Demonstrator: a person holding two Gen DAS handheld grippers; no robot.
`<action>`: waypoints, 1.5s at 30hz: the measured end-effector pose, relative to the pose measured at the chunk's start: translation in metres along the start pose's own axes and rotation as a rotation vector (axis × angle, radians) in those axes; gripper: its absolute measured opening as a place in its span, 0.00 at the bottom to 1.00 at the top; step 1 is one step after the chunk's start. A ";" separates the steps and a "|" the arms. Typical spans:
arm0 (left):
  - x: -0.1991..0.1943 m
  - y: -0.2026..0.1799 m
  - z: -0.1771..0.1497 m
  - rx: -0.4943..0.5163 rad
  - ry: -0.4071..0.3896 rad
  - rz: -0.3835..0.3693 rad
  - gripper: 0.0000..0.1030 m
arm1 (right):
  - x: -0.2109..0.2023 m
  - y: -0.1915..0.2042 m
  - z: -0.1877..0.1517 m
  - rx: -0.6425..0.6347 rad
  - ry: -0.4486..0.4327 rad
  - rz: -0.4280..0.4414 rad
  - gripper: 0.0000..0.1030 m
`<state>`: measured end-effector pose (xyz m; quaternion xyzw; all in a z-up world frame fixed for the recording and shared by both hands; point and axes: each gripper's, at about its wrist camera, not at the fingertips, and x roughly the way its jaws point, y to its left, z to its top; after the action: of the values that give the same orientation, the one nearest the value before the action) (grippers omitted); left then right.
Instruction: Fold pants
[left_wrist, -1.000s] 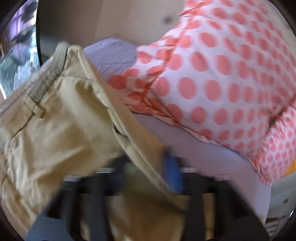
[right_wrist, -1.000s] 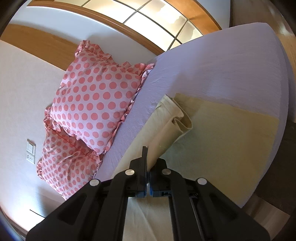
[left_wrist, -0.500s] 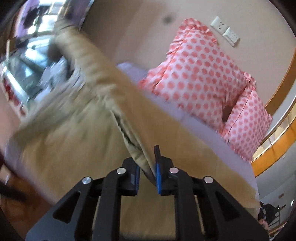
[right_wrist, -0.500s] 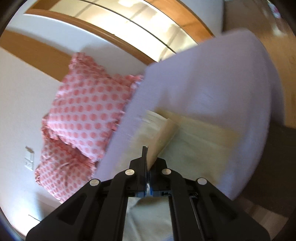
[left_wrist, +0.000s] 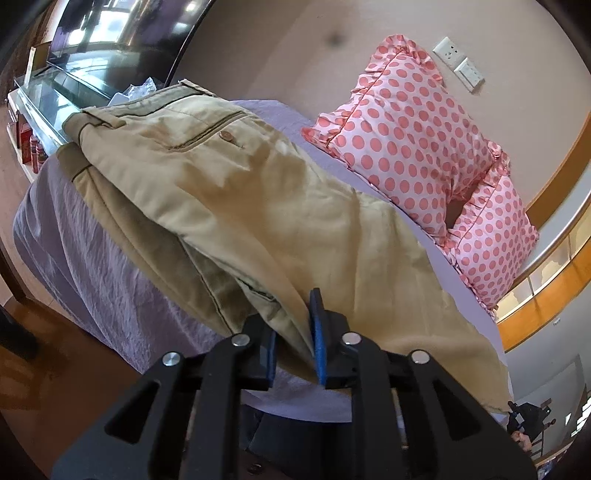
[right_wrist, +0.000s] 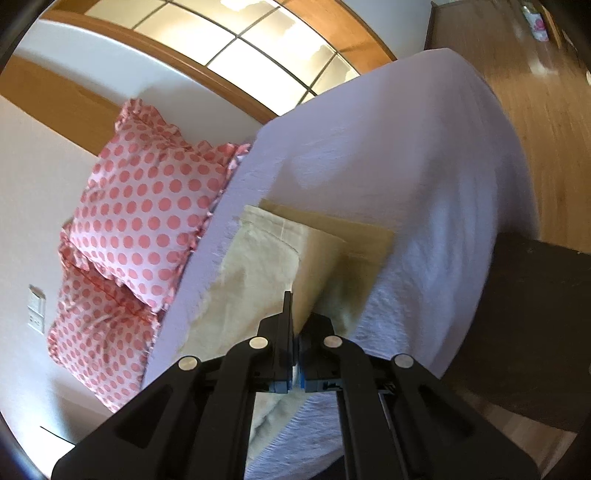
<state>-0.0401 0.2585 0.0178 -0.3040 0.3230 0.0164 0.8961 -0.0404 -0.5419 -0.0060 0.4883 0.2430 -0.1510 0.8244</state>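
Note:
Khaki pants (left_wrist: 258, 206) lie folded lengthwise on a bed with a lilac sheet (left_wrist: 99, 266). The waistband and a buttoned back pocket are at the far left in the left wrist view. My left gripper (left_wrist: 293, 332) is shut on the near edge of the pants, fabric pinched between its blue pads. In the right wrist view the leg end of the pants (right_wrist: 280, 258) lies on the sheet (right_wrist: 388, 158). My right gripper (right_wrist: 297, 332) is shut on the near edge of the legs, which rises slightly off the sheet.
Two pink polka-dot pillows (left_wrist: 417, 133) stand against the wall at the head of the bed, also in the right wrist view (right_wrist: 147, 206). A TV and cabinet (left_wrist: 74, 62) stand beyond the waistband end. Wooden floor (right_wrist: 546, 96) and a dark bed frame (right_wrist: 535, 332) lie right.
Both grippers have carried the held pants over and down. The upper layer now lies flat over the lower one on the bed instead of hanging lifted and blurred.

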 end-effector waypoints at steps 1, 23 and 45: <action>-0.003 0.000 -0.001 0.007 -0.003 -0.004 0.19 | -0.004 -0.001 0.001 0.000 -0.014 -0.007 0.08; -0.048 0.009 -0.010 0.002 -0.163 0.030 0.46 | -0.019 -0.013 -0.006 -0.070 -0.124 -0.049 0.37; -0.046 0.010 -0.018 0.026 -0.165 -0.026 0.58 | -0.023 0.111 -0.037 -0.417 -0.144 0.222 0.02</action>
<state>-0.0893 0.2649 0.0288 -0.2939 0.2440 0.0254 0.9238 -0.0151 -0.4559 0.0731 0.3192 0.1545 -0.0403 0.9341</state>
